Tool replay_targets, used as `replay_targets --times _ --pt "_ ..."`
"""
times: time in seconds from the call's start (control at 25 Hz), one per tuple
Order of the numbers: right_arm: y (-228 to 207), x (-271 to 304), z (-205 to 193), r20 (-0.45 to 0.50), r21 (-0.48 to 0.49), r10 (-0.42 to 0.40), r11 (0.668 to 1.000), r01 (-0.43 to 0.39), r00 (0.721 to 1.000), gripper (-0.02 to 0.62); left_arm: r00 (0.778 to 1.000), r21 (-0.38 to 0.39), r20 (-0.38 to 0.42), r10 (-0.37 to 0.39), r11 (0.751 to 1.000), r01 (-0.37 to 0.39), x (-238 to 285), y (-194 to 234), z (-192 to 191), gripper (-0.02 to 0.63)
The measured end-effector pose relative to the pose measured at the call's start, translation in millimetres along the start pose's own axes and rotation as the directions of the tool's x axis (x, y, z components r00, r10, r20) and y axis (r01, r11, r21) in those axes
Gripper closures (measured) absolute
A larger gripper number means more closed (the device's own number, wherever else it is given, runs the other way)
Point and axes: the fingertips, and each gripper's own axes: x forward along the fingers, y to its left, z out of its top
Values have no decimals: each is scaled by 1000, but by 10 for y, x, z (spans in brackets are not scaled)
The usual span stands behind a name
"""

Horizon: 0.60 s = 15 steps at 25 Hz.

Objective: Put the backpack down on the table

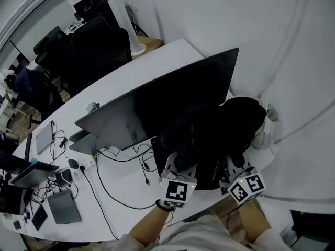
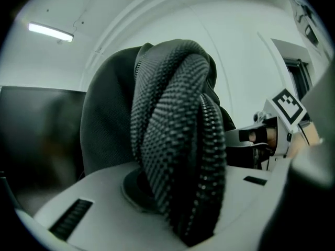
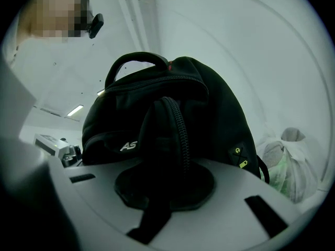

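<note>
- Several small devices (image 1: 57, 205) and black cables (image 1: 104, 184) are noted on the left part of the white table (image 1: 172, 61).
- A dark monitor (image 1: 167, 101) is seen standing across the middle of the table.
- The left gripper (image 2: 175, 208) is found closed on a padded mesh strap (image 2: 172, 124) of the black backpack (image 1: 225, 129).
- The backpack is located over the table's right end, at the near edge, by the monitor's right end. Contact of its base with the table cannot be confirmed.
- The right gripper (image 3: 167, 192) is found closed on a black strap (image 3: 167, 135) of the same backpack.
- A white plastic bag (image 1: 264, 135) is observed just beside the backpack, on its right.
</note>
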Motion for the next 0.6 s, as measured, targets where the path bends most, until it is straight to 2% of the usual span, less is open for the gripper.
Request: replay_targets --times 0.28,0.6 --pt "-2 -44 -44 68 -30 -14 999 17 998 572 999 28 41 5 1000 -7 -16 -20 -63 552" --pt "31 -118 -100 75 -70 -32 997 38 997 571 998 46 59 9 999 -12 -82 -51 -107 540"
